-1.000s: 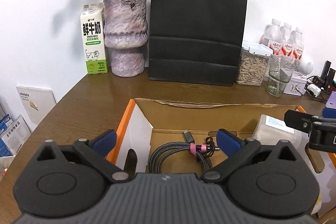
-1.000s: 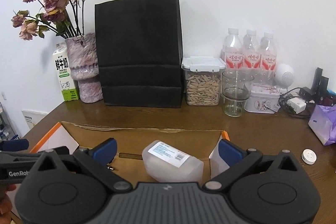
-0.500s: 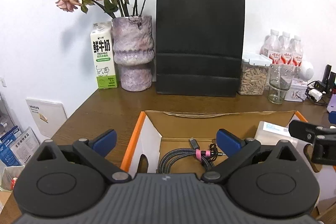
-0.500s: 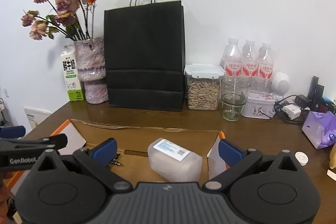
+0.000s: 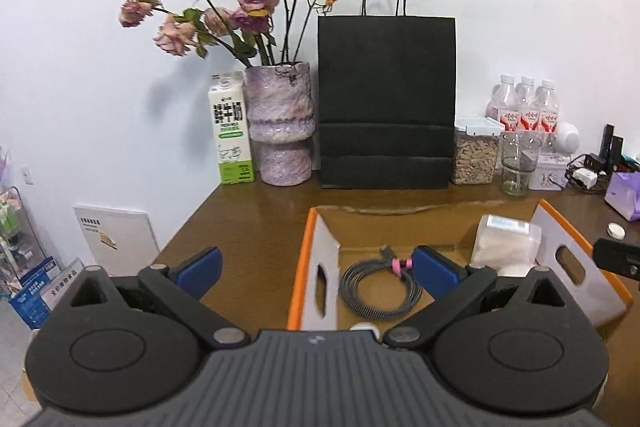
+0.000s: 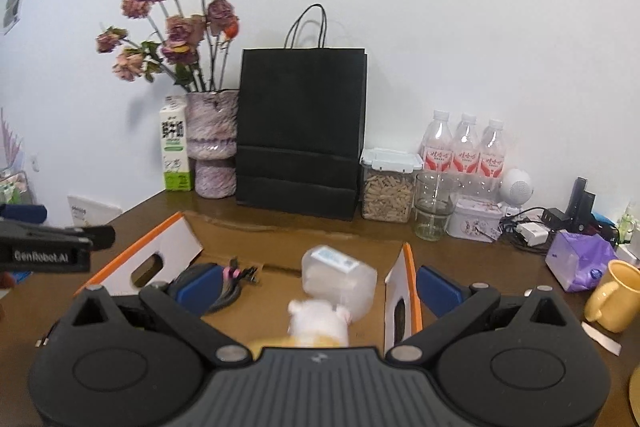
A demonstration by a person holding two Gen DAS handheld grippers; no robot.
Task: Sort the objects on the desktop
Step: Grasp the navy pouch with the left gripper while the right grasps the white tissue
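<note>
An open cardboard box with orange-edged flaps [image 5: 316, 255] [image 6: 404, 279] stands on the brown desk. Inside lie a coiled braided cable with a pink tie [image 5: 376, 287] [image 6: 232, 279], a translucent plastic container with a label [image 5: 504, 243] [image 6: 340, 275], and a white and yellow plush toy [image 6: 316, 319]. My left gripper [image 5: 316, 267] is open and empty, above the box's near left corner. My right gripper [image 6: 316, 283] is open and empty, above the box's near right side. Each gripper's finger shows at the edge of the other's view.
Along the wall stand a milk carton [image 5: 230, 131], a vase of dried roses [image 5: 280, 123], a black paper bag [image 5: 386, 103], a jar of seeds [image 6: 388, 187], a glass [image 6: 434, 207], three water bottles [image 6: 464, 147] and a tin [image 6: 476, 223]. A purple tissue pack [image 6: 580, 259] and yellow mug [image 6: 612, 299] sit right.
Both grippers have pulled back and risen, so the box looks smaller and farther. The plush toy and the yellow mug have come into the right wrist view.
</note>
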